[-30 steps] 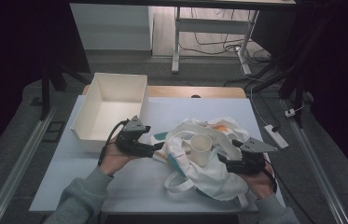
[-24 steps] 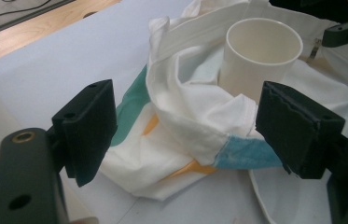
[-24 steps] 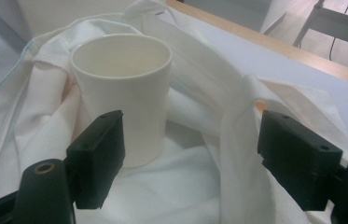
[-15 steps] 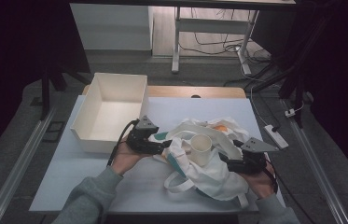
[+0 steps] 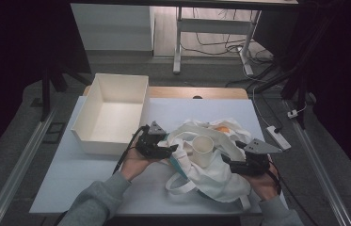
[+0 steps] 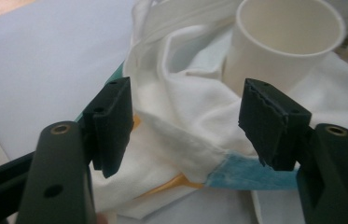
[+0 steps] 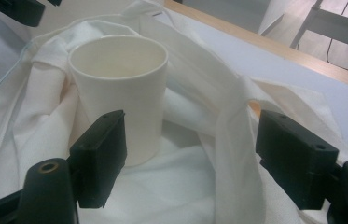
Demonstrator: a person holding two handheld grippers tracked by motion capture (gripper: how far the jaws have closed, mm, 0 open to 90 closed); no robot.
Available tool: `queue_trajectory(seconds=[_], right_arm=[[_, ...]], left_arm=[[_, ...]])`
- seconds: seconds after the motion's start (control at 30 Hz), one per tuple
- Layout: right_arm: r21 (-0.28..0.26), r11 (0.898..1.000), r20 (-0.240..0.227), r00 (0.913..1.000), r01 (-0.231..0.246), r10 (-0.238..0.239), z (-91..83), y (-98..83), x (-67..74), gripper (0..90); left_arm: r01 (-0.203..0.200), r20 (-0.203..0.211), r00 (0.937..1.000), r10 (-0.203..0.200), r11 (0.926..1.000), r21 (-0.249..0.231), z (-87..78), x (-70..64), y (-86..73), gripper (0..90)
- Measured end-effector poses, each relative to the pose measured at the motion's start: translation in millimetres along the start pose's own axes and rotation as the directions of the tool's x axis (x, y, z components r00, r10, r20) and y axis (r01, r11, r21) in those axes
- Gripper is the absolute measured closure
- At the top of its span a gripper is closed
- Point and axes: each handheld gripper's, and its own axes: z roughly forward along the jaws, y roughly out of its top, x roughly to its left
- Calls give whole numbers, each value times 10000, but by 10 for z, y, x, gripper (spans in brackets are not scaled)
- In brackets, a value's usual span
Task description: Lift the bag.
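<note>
Left gripper view: my left gripper (image 6: 183, 126) has just been closing, jaws apart around the bag's (image 6: 185, 112) folded cloth; my right gripper (image 7: 190, 158) is open beside the cup (image 7: 120, 88).

tote bag (image 5: 211, 174) contents hidden, cup (image 6: 281, 39) rim cropped

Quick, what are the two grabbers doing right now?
Left gripper: open, jaws just been closing around a fold of the white cloth bag.
Right gripper: open, holding nothing, facing the cup.
</note>
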Motion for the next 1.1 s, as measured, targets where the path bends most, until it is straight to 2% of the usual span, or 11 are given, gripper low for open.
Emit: queue_trajectory(seconds=[0.17, 0.47, 0.67, 0.8, 0.9, 1.1], right_arm=[[53, 10000, -8, 10000, 8, -8, 6, -13, -7, 244], [53, 10000, -20, 10000, 51, -51, 7, -12, 3, 243], [137, 9999, 28, 10000, 75, -76, 8, -16, 0, 243], [362, 9993, 328, 9994, 92, -104, -6, -14, -17, 245], [533, 9985, 511, 9986, -154, 127, -38, -8, -56, 249], [994, 9933, 855, 9950, -593, 509, -133, -25, -121, 273]], left_arm=[[190, -255, 9995, -192, 9998, -74, 10, 27, -25, 408], [223, -487, 9986, -208, 9993, 298, 109, 35, -80, 452], [263, -118, 9996, -252, 9946, 1001, 153, 50, -110, 458], [206, 58, 9997, -216, 9900, 1398, 165, 48, -175, 479], [142, 221, 9996, -181, 9856, 1684, 185, 64, -232, 502], [122, 891, 9956, -303, 9804, 1968, 244, 110, -284, 684]])
